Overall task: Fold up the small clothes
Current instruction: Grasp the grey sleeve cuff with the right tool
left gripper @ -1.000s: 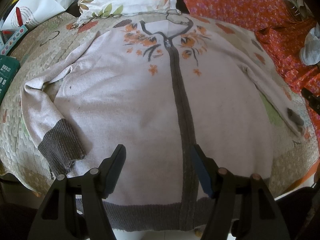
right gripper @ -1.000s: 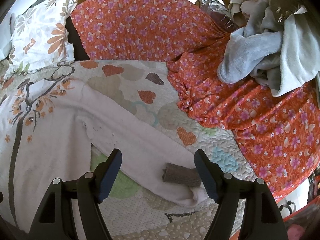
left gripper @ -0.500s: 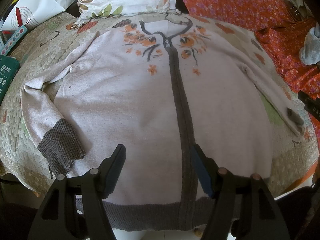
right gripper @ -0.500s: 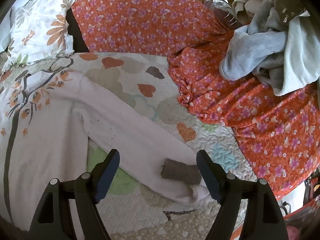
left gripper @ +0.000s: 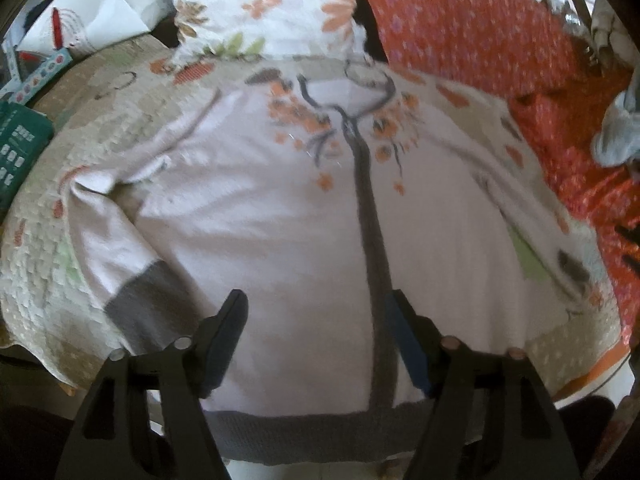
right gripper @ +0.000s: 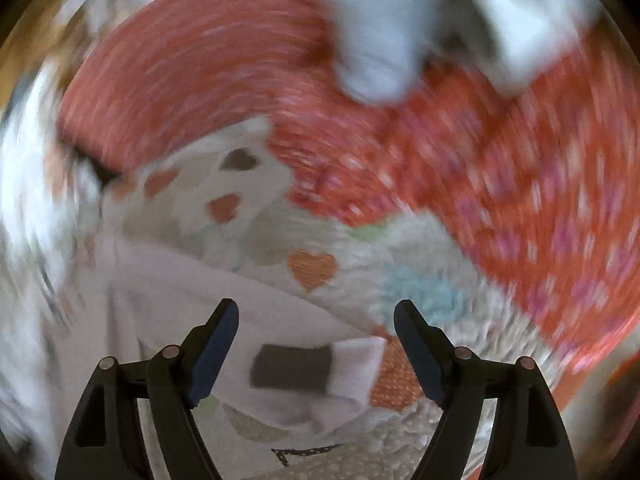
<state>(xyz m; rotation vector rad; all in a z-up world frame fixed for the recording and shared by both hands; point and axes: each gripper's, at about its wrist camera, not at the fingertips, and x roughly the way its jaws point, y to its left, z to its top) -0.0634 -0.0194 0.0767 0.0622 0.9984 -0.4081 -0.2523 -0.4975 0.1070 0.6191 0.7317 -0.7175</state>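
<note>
Cardigan (left gripper: 280, 216) lies flat on quilt (left gripper: 36, 264); left tongs (left gripper: 316, 316) and right tongs (right gripper: 316, 328) spread, empty.

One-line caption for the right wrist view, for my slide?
Open right gripper above the cardigan's grey cuff on the quilt, heavily motion-blurred.

left tongs (left gripper: 316, 336): spread wide over flat cardigan (left gripper: 280, 220), nothing raised ahead until pillow (left gripper: 272, 4) | left of them: green box (left gripper: 16, 156) at bed edge | right tongs (right gripper: 316, 344): spread wide, grey cuff (right gripper: 292, 367) between them, orange cloth (right gripper: 500, 184) bunched ahead-right
</note>
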